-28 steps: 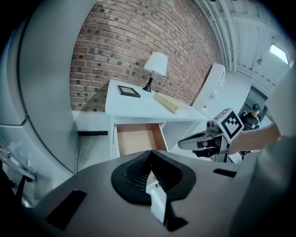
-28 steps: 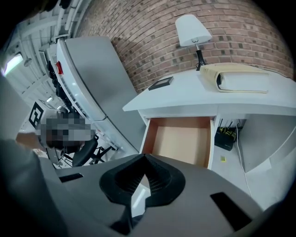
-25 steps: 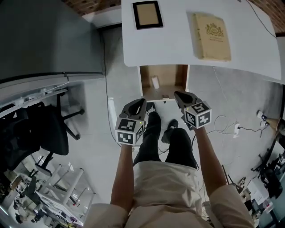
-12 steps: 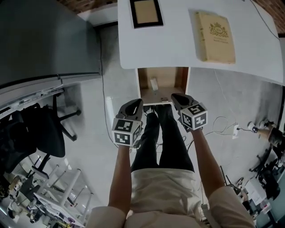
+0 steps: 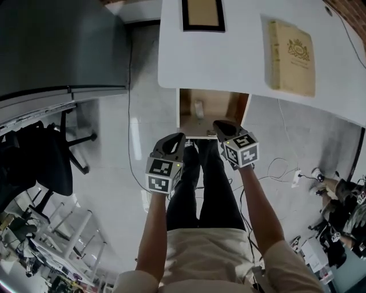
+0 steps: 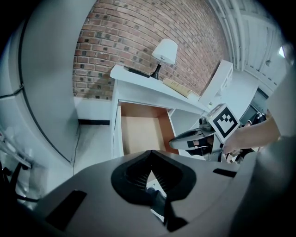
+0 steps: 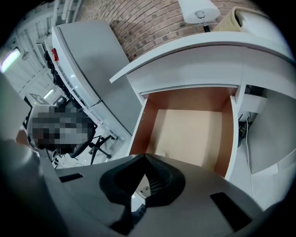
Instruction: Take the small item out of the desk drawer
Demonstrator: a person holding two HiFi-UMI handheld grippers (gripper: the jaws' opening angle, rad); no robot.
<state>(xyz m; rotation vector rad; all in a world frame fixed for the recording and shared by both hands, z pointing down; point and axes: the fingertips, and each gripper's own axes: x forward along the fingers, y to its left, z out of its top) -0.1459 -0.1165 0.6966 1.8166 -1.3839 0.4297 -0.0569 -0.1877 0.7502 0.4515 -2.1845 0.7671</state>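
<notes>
Your left gripper [image 6: 150,155] and right gripper [image 7: 145,157] both have their jaws closed tip to tip, gripping nothing. The 2 hang just in front of the open drawer [image 5: 222,106], the right one nearer its front edge. The small item [image 5: 198,109] stands inside, left of centre, under the white desk [image 5: 240,54].

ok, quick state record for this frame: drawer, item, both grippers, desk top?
drawer: open, under the white desk
small item: pale, inside the drawer, nothing touching it
left gripper: jaws together, empty, outside the drawer near its front left corner
right gripper: jaws together, empty, at the drawer's front edge
desk top: framed picture, tan book, lamp
</notes>
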